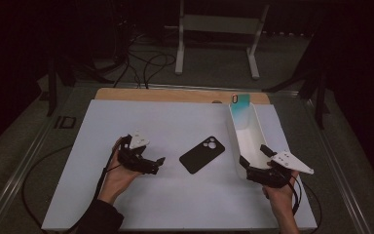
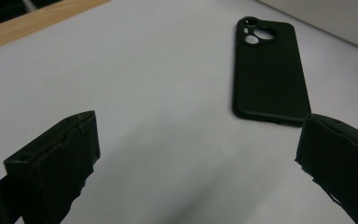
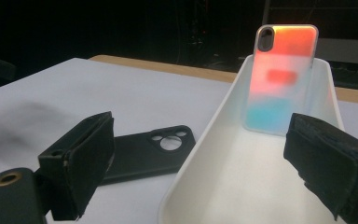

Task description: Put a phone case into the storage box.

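Nearest the table's front edge: left gripper (image 1: pixel 161 161) and right gripper (image 1: pixel 253 157), each held in a hand, both low over the white table surface (image 1: pixel 175 204). Left gripper jaws spread wide, gripping nothing, aimed toward the black phone case (image 1: pixel 202 154). Right gripper jaws likewise spread wide, gripping nothing, positioned at the near end of the white tray (image 1: pixel 246 141); contact with the tray rim cannot be determined.

Between the two grippers, mid-table: black phone case lying flat, camera cut-outs toward the far right, just left of the tray, apart from both grippers. Seen past the left gripper's jaws as black phone case (image 2: pixel 269 70), just beyond the right-hand jaw.

Farther back: tray running away toward the far edge. Iridescent phone case (image 3: pixel 279 79) propped upright against the tray's far end wall, camera opening at top left.

Beyond the white surface: wooden board edge (image 1: pixel 175 95).
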Demonstrator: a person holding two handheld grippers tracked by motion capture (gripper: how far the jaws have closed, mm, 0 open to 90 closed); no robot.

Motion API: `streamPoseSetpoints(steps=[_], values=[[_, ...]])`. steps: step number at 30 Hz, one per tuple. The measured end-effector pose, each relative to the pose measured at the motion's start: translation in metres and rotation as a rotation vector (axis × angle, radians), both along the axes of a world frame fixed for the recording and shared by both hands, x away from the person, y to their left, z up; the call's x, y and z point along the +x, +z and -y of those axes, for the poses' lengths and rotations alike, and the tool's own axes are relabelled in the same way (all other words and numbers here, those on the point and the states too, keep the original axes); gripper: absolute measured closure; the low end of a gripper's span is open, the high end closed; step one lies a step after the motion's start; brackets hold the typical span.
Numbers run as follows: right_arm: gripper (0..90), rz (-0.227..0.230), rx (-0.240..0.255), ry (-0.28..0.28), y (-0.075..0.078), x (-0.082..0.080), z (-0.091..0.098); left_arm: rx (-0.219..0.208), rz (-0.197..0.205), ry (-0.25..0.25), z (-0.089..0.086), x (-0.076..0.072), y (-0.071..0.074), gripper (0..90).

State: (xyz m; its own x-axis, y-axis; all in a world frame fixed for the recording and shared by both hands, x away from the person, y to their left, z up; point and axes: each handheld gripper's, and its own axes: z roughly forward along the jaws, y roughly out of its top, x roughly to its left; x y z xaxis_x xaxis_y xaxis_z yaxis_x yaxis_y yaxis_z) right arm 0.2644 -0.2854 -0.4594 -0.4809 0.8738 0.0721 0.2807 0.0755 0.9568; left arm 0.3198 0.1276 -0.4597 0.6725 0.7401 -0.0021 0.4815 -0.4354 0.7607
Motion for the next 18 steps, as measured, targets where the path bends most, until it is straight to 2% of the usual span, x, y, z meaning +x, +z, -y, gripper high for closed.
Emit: streamPoseSetpoints(steps=[8, 14, 18], values=[[8.7, 0.0, 0.002, -0.001, 0.0, 0.0, 0.0, 0.026, -0.043, -0.048, 0.028, 0.018, -0.008, 0.0], [8.7, -0.004, 0.0, 0.001, 0.0, 0.0, 0.0, 0.035, -0.07, -0.072, 0.042, 0.028, -0.013, 0.0], [8.7, -0.009, 0.002, 0.004, -0.001, 0.0, -0.001, 0.057, -0.086, -0.086, 0.051, 0.034, -0.016, 0.0]])
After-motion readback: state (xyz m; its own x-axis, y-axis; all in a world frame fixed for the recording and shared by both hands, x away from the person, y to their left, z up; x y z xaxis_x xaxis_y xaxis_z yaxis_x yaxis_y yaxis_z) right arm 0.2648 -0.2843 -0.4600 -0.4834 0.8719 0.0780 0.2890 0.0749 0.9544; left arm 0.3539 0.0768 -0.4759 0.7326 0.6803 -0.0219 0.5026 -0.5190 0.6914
